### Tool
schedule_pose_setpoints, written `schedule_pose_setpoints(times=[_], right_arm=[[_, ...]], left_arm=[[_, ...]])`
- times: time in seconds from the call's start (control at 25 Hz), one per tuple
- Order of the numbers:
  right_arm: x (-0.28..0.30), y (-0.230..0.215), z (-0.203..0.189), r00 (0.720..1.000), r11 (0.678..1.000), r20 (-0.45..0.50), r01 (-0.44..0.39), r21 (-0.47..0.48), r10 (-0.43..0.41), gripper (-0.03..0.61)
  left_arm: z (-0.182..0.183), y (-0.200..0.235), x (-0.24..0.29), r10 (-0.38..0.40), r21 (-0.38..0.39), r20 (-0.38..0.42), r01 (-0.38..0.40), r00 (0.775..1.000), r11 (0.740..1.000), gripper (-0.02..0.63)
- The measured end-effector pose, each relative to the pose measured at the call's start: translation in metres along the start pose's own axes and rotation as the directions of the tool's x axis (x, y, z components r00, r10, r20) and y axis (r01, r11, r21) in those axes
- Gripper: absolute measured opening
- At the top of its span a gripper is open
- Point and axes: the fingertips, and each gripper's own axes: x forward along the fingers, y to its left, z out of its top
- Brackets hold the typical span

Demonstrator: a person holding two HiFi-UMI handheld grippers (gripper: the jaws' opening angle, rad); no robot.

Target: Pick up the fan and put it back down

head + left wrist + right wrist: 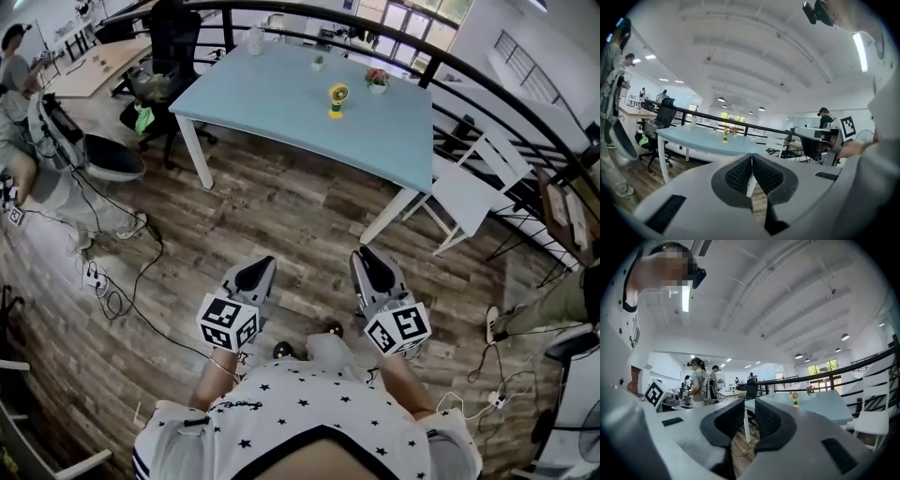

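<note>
while the fan point(337, 97) stands untouched on the far table point(272, 103), my left tongs point(262, 265) are closed, right tongs point(367, 255) slightly parted, both empty.

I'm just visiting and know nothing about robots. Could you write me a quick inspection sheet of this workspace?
Surface: light blue table, mostly bare, on a wooden floor.
Job's things: yellow fan, upright on the table, untouched.
Clutter: flower pot near the fan; small plant and pale bottle farther back.
Grippers: left gripper jaws together, empty; right gripper jaws slightly apart, empty; both well short of the table.
Cables: loose cables and a power strip on the floor.
Surroundings: white chair, black office chair, black railing.
</note>
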Motion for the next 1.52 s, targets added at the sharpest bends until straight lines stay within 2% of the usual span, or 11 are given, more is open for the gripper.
schedule_pose_setpoints(times=[0.2,0.52,0.96,1.24,1.52], right_arm=[[0.021,-0.011,-0.002,1.000,1.000,-0.011,-0.029,-0.005,0.029,0.055],[0.088,-0.027,-0.003,0.989,0.989,-0.011,-0.149,0.008,0.149,0.068],[0.165,-0.084,-0.012,0.974,0.975,-0.044,-0.219,0.023,0.220,0.086],[0.207,-0.128,-0.008,0.964,0.965,-0.041,-0.262,0.031,0.263,0.091],[0.238,-0.170,-0.004,0.954,0.955,-0.048,-0.294,0.037,0.295,0.098]], left_arm=[[0.003,0.012,0.008,0.026,-0.012,0.008,-0.025,1.000,1.000,0.029],[0.021,0.059,0.020,0.160,-0.019,0.029,-0.160,0.987,0.987,0.029],[0.052,0.095,0.089,0.214,-0.007,0.051,-0.214,0.975,0.977,0.029],[0.066,0.107,0.132,0.263,-0.013,0.049,-0.263,0.964,0.965,0.029],[0.087,0.113,0.184,0.276,-0.008,0.053,-0.276,0.960,0.961,0.029]])
